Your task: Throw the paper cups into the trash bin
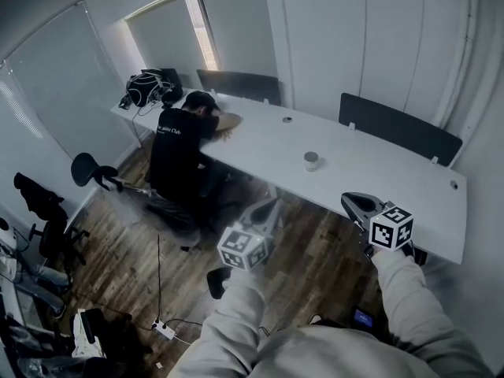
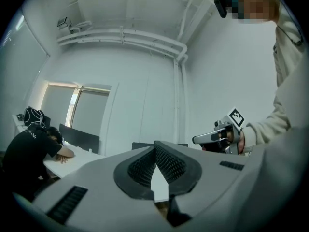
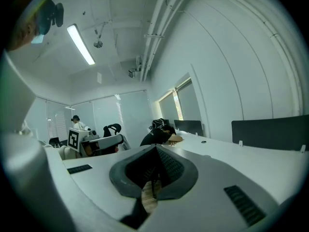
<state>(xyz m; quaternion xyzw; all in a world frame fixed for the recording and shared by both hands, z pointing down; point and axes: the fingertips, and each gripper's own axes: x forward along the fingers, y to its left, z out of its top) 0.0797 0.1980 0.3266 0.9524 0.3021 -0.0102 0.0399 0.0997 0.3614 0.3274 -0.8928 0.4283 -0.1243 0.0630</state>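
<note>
Nothing is done yet, I judge: one paper cup stands alone on the long white surface, apart from both hands. The left gripper and the right gripper have their jaws together, both empty. I see no trash bin.

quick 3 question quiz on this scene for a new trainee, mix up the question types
1. True or false: the paper cup stands on the white table.
2. What is between the jaws of the right gripper? A) a cup B) nothing C) a cable
3. Fill in: the person in the black shirt is slumped over the ____.

Key: 1 true; 2 B; 3 table.
</note>
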